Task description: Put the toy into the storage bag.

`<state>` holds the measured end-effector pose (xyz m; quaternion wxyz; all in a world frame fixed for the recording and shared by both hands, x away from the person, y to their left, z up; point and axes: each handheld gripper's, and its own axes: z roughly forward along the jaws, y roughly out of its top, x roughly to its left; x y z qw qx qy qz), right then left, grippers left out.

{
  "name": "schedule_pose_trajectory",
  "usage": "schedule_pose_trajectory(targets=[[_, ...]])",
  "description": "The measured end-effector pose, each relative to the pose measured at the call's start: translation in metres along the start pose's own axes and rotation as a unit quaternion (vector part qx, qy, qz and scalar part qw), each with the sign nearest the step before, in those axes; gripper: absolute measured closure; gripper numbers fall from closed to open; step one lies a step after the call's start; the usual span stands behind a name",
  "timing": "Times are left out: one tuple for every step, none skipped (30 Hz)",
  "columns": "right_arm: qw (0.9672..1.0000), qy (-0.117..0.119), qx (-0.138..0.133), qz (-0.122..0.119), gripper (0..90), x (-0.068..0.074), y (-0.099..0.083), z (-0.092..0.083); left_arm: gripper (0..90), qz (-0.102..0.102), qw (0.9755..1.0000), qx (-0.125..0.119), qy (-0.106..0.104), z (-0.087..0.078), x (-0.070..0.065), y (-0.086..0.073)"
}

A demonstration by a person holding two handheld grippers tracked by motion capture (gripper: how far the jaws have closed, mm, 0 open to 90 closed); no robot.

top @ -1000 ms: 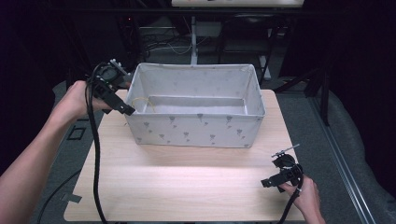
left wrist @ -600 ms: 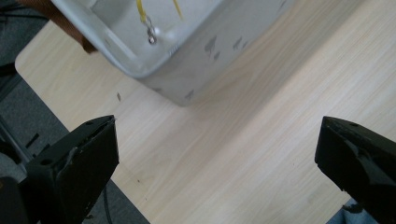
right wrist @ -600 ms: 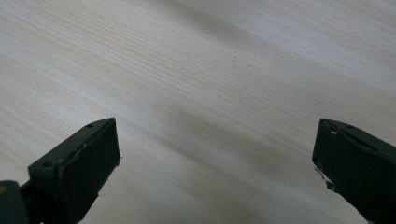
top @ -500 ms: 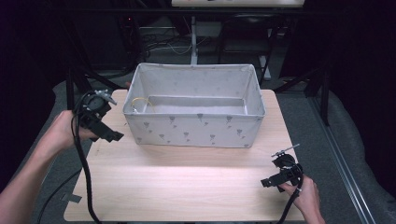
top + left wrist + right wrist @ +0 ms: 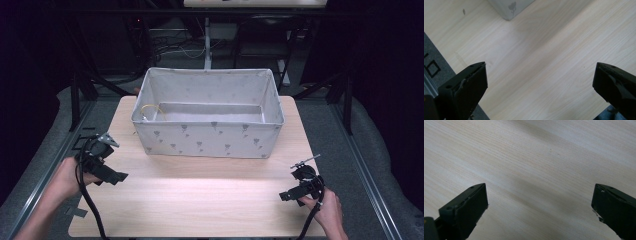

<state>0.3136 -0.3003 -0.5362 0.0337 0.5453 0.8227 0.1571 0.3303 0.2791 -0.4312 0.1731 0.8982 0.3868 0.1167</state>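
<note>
Grey patterned fabric bin [image 5: 207, 139], open-topped, upright

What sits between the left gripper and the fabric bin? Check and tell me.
Nothing visible. Only bare table lies between the open left gripper and the near-left corner of the fabric bin. The left gripper view shows the same: clear wood up to the corner.

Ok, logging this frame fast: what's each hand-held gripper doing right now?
Left hand-held gripper: open, holding nothing, over the bare table near the fabric bin.
Right hand-held gripper: open, holding nothing, over bare table.
</note>
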Motion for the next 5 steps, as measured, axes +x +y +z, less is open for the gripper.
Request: schedule_pose_trajectory(targets=[[1.0000,0.000,0.000,-0.001,0.3,0.000,0.000,0.000,0.0,-0.004,1.0000,-0.002,0.000,0.004,-0.001,-0.004],[1.0000,0.000,0.000,-0.001,0.3,0.000,0.000,0.000,0.0,-0.008,1.0000,-0.001,-0.003,0.008,-0.001,-0.008],[1.0000,0.000,0.000,-0.001,0.3,0.000,0.000,0.000,0.0,-0.010,0.9999,-0.002,-0.005,0.012,-0.002,-0.012],[1.0000,0.000,0.000,-0.001,0.3,0.000,0.000,0.000,0.0,-0.015,0.9999,-0.003,-0.006,0.015,-0.003,-0.016],[1.0000,0.000,0.001,-0.001,0.3,0.000,0.000,0.000,0.0,-0.017,0.9998,-0.003,-0.007,0.019,-0.004,-0.019]])
